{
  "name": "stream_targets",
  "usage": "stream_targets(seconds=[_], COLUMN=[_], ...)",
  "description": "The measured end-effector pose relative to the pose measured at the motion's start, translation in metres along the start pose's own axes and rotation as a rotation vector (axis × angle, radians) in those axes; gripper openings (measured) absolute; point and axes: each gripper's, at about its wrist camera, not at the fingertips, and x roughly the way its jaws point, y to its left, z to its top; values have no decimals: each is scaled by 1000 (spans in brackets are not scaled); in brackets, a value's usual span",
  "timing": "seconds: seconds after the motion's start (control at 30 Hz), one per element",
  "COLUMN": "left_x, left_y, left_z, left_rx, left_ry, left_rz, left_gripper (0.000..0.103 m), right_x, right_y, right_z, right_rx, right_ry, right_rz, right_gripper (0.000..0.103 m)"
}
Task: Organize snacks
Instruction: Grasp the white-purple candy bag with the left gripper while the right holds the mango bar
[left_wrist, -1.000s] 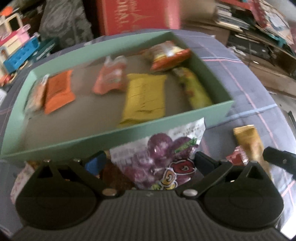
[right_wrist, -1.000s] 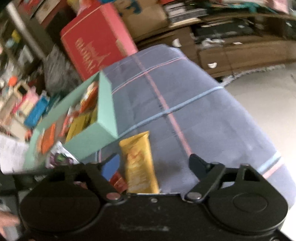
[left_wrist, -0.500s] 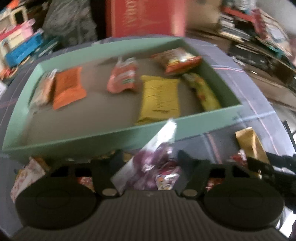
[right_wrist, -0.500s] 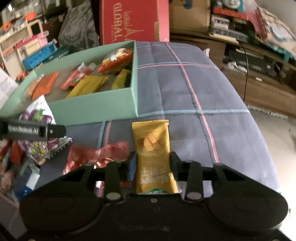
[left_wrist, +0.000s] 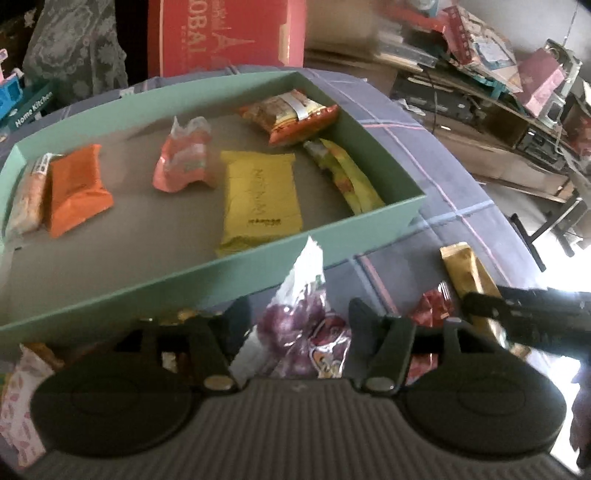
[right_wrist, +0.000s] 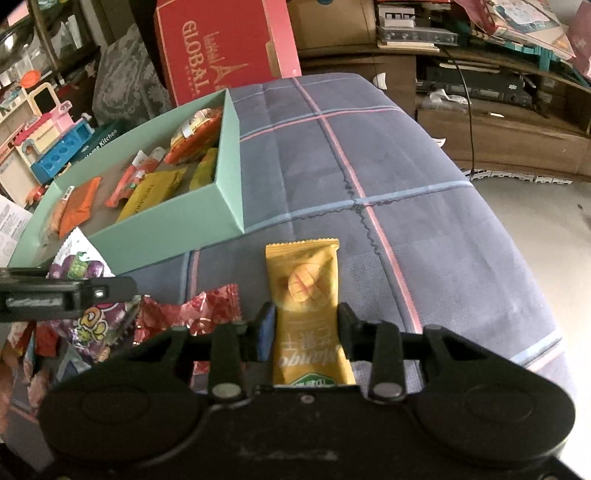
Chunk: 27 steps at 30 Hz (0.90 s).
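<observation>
With my left gripper (left_wrist: 299, 321) pinching the grape candy bag (left_wrist: 303, 325) and my right gripper (right_wrist: 304, 325) clamped on the mango bar (right_wrist: 308, 295), both just short of the green box (left_wrist: 258, 258), I lift each clear of its near wall before letting go.

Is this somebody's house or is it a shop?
Most likely a house, a cluttered living or play room. A toy kitchen set stands at the left, a plaid cloth covers the surface under the green snack box, and wooden shelves hold piled papers and electronics.
</observation>
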Motion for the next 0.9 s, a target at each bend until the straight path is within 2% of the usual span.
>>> stream_targets(seconds=[0.17, 0.3, 0.47, 0.5, 0.53, 0.57, 0.7, 0.77, 0.8, 0.9], left_x=[-9, -15, -13, -13, -13, -11, -9, -12, -15, -23], left_y=[10, 7, -2, -6, -9, -10, -18, -19, -18, -16], left_z=[-12, -25, -37, -39, -40, -40, -41, -39, -37, -32], left_rx=[8, 34, 104, 127, 151, 161, 199, 181, 170, 151], left_ry=[20, 21, 40, 28, 22, 34, 24, 22, 18, 5], left_rz=[-24, -22, -13, 3, 10, 0, 6, -2, -13, -30], left_gripper=[60, 75, 74, 67, 48, 37, 34, 33, 33, 33], right_x=[2, 3, 4, 4, 4, 4, 5, 5, 3, -4], right_y=[0, 1, 3, 3, 4, 6, 12, 15, 14, 14], right_z=[2, 2, 3, 2, 2, 1, -2, -1, 0, 3], right_rx=[0, -3, -15, -15, -20, -29, -77, -78, -60, -44], right_ry=[3, 7, 7, 6, 4, 4, -15, -17, -19, -30], right_rz=[0, -2, -7, -7, -10, -14, -31, -29, -20, -15], right_gripper=[35, 35, 37, 37, 37, 38, 35, 33, 28, 20])
